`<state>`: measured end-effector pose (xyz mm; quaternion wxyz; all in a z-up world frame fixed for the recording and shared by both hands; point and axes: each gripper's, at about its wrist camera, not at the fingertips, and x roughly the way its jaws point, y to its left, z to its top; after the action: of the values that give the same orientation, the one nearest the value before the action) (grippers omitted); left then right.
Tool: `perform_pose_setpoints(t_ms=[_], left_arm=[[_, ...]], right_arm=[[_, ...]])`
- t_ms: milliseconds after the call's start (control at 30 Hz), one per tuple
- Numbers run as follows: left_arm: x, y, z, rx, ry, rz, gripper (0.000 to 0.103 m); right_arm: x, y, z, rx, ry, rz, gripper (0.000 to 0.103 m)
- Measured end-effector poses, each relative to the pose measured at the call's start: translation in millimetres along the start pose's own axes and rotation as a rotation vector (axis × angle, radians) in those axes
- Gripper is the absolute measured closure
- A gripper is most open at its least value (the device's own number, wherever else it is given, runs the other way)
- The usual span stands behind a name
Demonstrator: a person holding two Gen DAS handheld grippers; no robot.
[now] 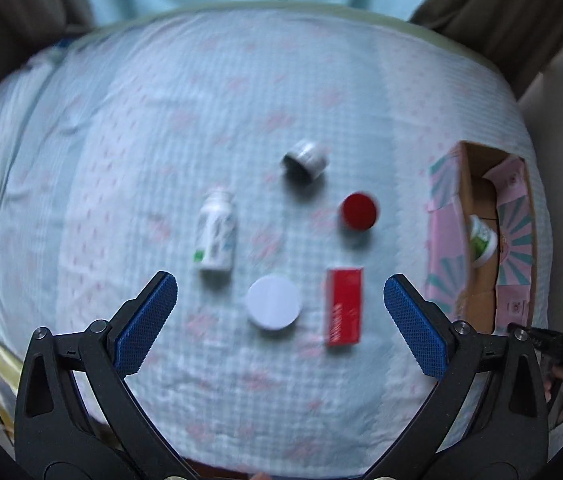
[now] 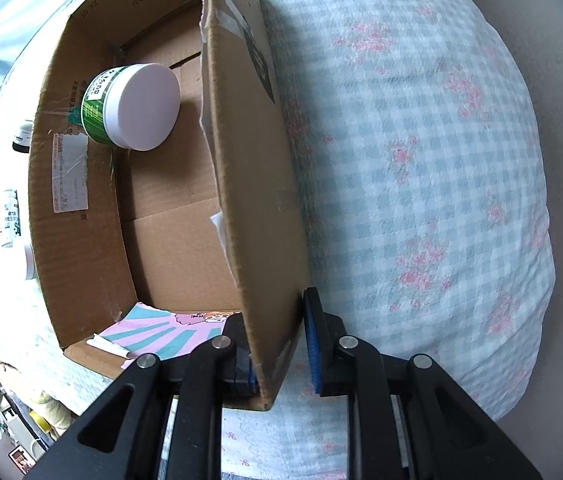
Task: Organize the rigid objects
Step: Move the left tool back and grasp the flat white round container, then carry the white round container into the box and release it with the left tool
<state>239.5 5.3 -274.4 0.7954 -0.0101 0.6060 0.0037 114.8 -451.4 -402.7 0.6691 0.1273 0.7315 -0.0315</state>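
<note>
On the checked blue bedspread [image 1: 161, 120] lie a white pill bottle [image 1: 216, 236], a silver-black jar [image 1: 305, 160], a red-lidded jar [image 1: 358, 211], a white round lid [image 1: 273, 302] and a red box [image 1: 343, 306]. My left gripper [image 1: 280, 326] is open above the white lid and red box, holding nothing. A cardboard box [image 1: 481, 236] stands at the right with a green jar [image 2: 131, 106] inside. My right gripper [image 2: 281, 344] is closed on the box's near wall [image 2: 257, 200], one finger inside, one outside.
The bed's edge curves round at the far side, with curtains [image 1: 501, 4] behind. The pill bottle [image 2: 10, 218] and a dark jar [image 2: 22, 136] show left of the box in the right wrist view. Clutter lies on the floor [image 2: 13, 412] below the bed.
</note>
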Motion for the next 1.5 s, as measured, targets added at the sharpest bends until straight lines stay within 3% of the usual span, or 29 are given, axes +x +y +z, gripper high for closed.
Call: perform_pose_setpoints(t_ms=[133, 267, 533, 667, 833, 900, 1033, 1500], left_arm=[[29, 40, -36, -0.072, 0.064, 0.010, 0.000], [68, 52, -71, -0.100, 0.126, 0.003, 0.000], [140, 27, -96, -0.093, 0.174, -0.061, 0.000], [166, 15, -90, -0.094, 0.128, -0.053, 0.000], [192, 6, -80, -0.083, 0.061, 0.009, 0.002], [200, 5, -80, -0.094, 0.042, 0.013, 0.021], [204, -2, -83, -0.072, -0.011, 0.019, 0.033], [179, -3, -86, -0.076, -0.071, 0.006, 0.035]], right_arm=[[-10, 4, 4, -0.026, -0.018, -0.005, 0.086], [-14, 9, 2, -0.057, -0.008, -0.018, 0.086], [-11, 26, -16, -0.072, -0.015, -0.051, 0.087], [-9, 21, -14, -0.044, -0.011, -0.042, 0.087], [-8, 21, -14, -0.060, -0.019, -0.054, 0.087], [-6, 24, -15, -0.068, -0.019, -0.058, 0.087], [-5, 28, -15, -0.066, -0.015, -0.053, 0.087], [2, 21, -12, -0.058, -0.017, -0.037, 0.089]])
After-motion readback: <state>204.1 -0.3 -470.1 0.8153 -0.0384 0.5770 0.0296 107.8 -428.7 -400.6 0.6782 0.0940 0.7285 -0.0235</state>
